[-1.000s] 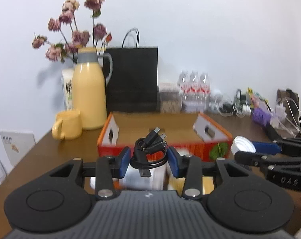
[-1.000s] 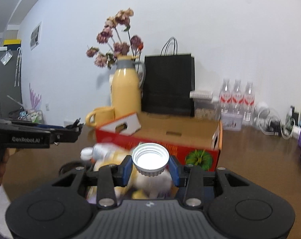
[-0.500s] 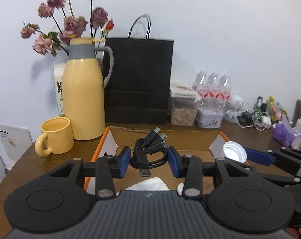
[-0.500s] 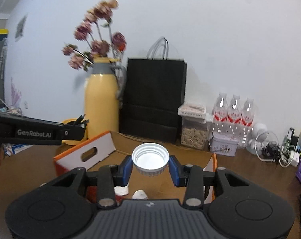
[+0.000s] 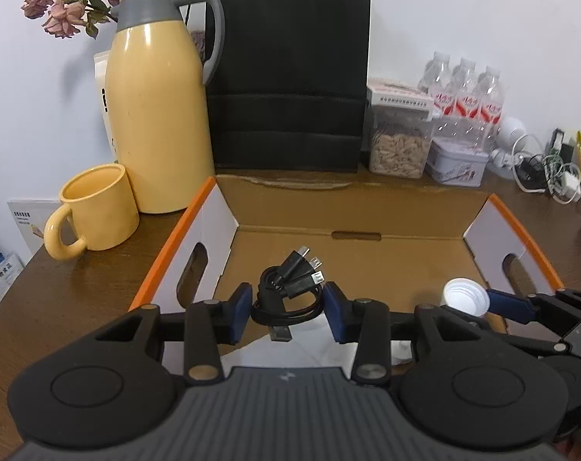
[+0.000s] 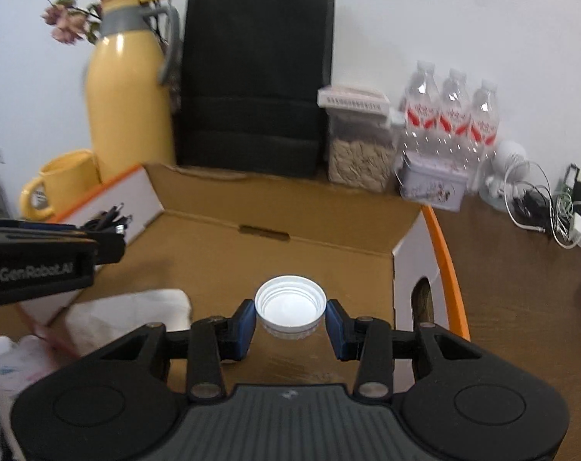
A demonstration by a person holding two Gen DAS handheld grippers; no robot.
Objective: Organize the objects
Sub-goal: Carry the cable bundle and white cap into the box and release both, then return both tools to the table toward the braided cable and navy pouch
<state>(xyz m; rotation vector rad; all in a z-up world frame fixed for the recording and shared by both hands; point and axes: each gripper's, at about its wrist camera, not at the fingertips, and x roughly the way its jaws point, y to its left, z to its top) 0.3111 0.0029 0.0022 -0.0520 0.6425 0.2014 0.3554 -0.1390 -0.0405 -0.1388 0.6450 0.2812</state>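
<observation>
Left claw [image 5: 286, 309] pinches a coiled black cable [image 5: 288, 292], held above the open cardboard box [image 5: 351, 207], near its left wall. Right claw [image 6: 290, 320] pinches a white bottle cap [image 6: 290, 305], open side up, over the box's right half. Yellow jug [image 5: 156, 115] and mug [image 5: 94, 209] stand on the worktop [image 5: 79, 288] beside the box's back-left corner.

A box [image 5: 351, 253] sits at the centre of the frame on a table [image 5: 79, 292]. Behind it stands a paper bag [image 5: 290, 73]. Left of the bag is a jug [image 5: 156, 115], with a mug [image 5: 94, 211] in front of it at the left edge. Right of the bag stands a jar [image 5: 399, 142], then a tin [image 5: 457, 161] with bottles [image 5: 463, 92] behind it. Cables [image 5: 547, 169] lie at the far right. Inside the box, lower left in the right wrist view, lies a cloth [image 6: 129, 315].
</observation>
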